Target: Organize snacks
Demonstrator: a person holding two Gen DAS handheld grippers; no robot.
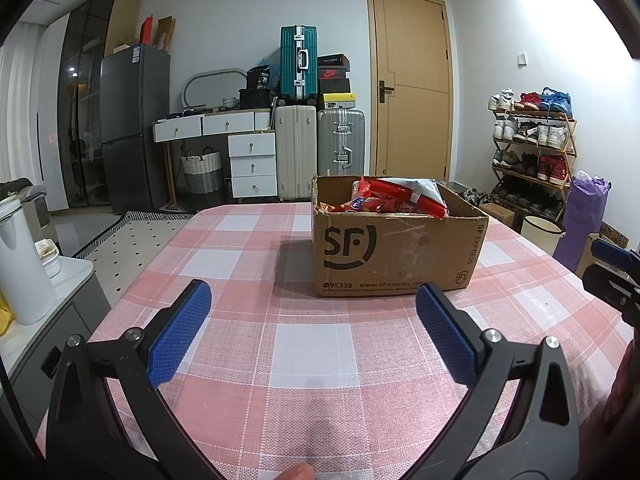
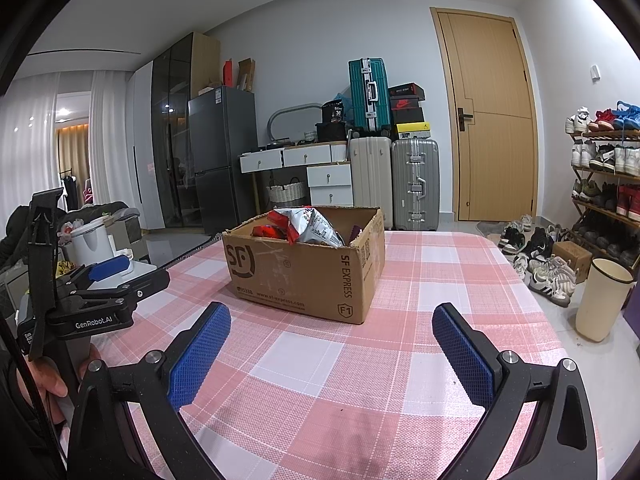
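Left wrist: tongs (image 1: 313, 294) spread wide, level over tablecloth (image 1: 312, 360), empty.

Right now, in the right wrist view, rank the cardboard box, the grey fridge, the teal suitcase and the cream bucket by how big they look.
1. cardboard box
2. grey fridge
3. cream bucket and teal suitcase look about alike, so no ranking.
The box sits nearest the camera, so true sizes differ.

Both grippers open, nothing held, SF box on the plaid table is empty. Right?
Not quite: the SF box is not empty. The right wrist view shows snack bags inside it. The rest holds: left gripper and right gripper are open, holding nothing, over the plaid table.
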